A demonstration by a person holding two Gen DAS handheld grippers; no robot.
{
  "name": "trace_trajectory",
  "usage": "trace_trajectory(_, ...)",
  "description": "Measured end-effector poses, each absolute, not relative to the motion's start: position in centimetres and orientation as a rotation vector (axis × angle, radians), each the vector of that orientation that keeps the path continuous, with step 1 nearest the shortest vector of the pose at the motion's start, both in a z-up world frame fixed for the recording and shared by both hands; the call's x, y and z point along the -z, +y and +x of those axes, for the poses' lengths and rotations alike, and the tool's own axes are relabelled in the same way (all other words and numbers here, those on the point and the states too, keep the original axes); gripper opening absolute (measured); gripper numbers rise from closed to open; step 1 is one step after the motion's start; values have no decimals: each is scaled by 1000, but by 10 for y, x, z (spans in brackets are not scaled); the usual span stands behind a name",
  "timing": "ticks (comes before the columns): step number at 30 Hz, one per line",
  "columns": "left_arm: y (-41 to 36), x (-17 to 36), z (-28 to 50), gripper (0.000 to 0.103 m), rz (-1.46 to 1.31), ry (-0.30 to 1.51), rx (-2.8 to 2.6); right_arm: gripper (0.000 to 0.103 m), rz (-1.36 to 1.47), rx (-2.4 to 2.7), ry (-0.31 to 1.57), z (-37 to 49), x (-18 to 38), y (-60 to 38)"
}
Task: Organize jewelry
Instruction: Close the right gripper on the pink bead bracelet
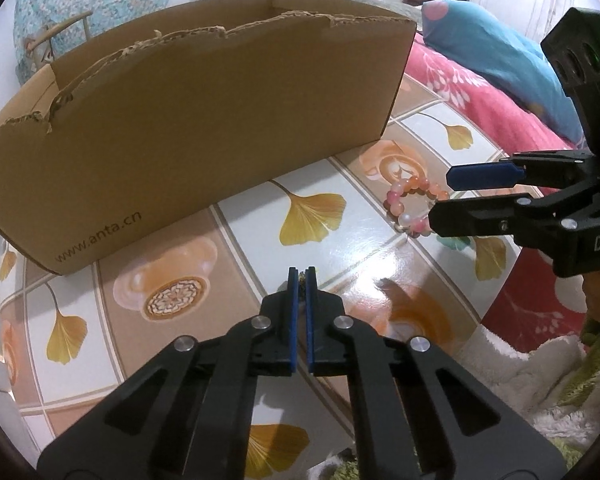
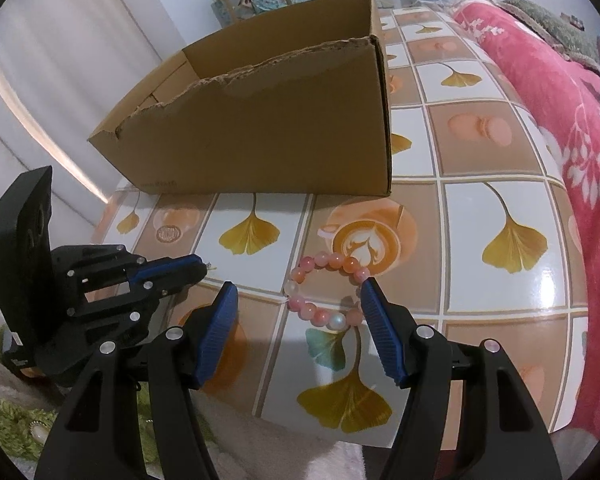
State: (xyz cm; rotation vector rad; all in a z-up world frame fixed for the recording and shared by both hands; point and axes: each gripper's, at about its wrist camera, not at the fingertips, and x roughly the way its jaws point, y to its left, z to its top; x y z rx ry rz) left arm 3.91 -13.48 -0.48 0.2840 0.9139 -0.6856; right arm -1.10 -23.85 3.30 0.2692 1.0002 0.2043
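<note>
Left tool [image 1: 300, 274] clamped; cardboard box [image 1: 204, 120] behind, bead bracelet [image 2: 326, 290] right.

The leaf-patterned table [image 2: 496, 216] carries a cardboard box [image 2: 260, 128] and a bead bracelet [image 2: 324, 292], seemingly flat.

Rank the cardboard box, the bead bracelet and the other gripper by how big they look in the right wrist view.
1. cardboard box, largest by far.
2. left gripper, though it sits nearer the camera, so its true size is unsure.
3. bead bracelet, smallest, lying on the table.
</note>
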Motion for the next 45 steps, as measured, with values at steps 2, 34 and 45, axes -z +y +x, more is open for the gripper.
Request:
trace_trajectory(2, -133, 4, 39, 2, 278, 915, 682, 62, 263, -208, 1001, -11, -33, -238)
trace_trajectory(34, -121, -5, 51, 1, 233, 963, 614, 27, 70, -202, 1071, 7, -20, -205)
trace_trajectory(45, -124, -6, 52, 1, 231, 977, 604, 10, 96, -197, 1058, 10, -25, -212)
